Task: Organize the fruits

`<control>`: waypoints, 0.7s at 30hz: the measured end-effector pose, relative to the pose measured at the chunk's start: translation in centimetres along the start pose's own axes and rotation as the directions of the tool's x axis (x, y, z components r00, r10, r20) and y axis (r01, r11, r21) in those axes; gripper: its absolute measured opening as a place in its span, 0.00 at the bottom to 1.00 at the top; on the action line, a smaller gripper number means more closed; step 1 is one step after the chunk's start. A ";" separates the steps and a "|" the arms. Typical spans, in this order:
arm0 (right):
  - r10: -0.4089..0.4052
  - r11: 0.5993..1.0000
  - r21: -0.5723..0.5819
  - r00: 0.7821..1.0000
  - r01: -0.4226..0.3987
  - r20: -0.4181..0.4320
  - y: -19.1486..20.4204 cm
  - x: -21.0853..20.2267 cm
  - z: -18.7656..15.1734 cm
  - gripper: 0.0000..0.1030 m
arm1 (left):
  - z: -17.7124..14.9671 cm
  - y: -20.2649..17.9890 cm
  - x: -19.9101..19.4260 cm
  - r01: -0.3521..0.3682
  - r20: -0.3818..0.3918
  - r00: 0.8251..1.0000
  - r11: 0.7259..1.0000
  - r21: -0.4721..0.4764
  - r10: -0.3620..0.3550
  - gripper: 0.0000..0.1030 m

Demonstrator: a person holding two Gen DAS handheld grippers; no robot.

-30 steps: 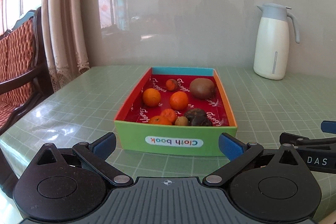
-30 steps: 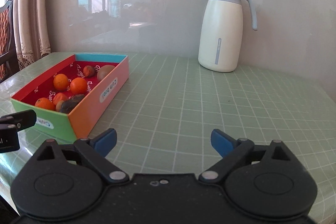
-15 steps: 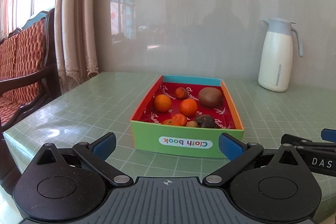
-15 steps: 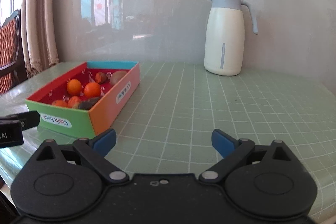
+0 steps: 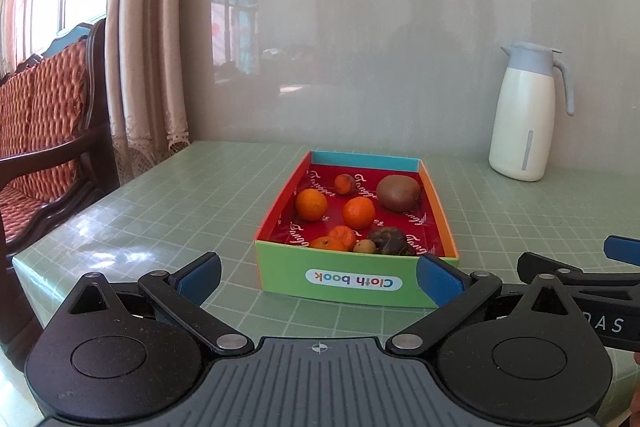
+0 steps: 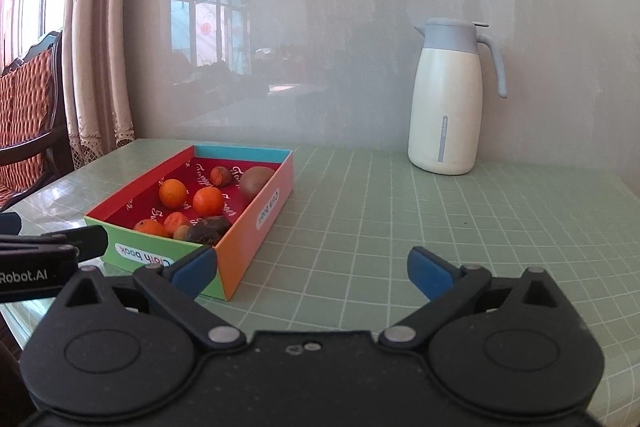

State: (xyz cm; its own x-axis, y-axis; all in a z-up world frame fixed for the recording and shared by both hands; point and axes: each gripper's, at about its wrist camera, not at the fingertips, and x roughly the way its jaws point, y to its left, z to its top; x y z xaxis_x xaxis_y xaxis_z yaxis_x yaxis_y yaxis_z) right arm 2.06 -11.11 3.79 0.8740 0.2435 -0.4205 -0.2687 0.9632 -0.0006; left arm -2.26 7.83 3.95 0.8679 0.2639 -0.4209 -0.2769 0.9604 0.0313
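Nearest, the left gripper (image 5: 319,273) and right gripper (image 6: 312,265) hover with jaws wide, empty. Just beyond sits the "Cloth book" box (image 5: 352,281) on the green table (image 6: 440,227) — tangerines (image 5: 359,212) and a kiwi (image 5: 399,192) inside. Farthest, a white thermos jug (image 6: 448,107).

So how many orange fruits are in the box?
5. Two round oranges sit mid-box, a small darker one lies at the back beside the kiwi, and two lie near the front wall, which could hide more.
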 end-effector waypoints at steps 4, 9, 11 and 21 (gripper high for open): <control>-0.006 1.000 0.014 1.000 0.006 0.002 -0.2 0.4 -0.1 0.99 | -0.2 -0.4 0.1 0.002 0.004 1.000 1.000 0.008 -0.002 1.00; -0.008 1.000 0.026 1.000 0.008 0.002 -0.3 0.5 -0.2 0.99 | -0.2 -0.2 0.1 0.002 0.001 1.000 1.000 -0.002 -0.002 1.00; -0.008 1.000 0.025 1.000 0.008 0.002 -0.3 0.4 -0.3 0.99 | -0.2 -0.1 0.0 0.002 0.000 1.000 1.000 -0.010 -0.002 1.00; -0.007 1.000 0.023 1.000 0.007 0.002 -0.3 0.4 -0.3 0.99 | -0.2 -0.1 0.1 0.002 -0.003 1.000 1.000 -0.009 -0.002 1.00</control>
State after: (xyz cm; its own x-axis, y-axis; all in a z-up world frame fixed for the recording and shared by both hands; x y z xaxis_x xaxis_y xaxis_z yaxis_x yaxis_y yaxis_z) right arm 2.32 -11.32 3.34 0.8766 0.2373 -0.4187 -0.2536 0.9672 0.0172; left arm -2.26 7.76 3.76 0.8673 0.2613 -0.4236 -0.2785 0.9602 0.0222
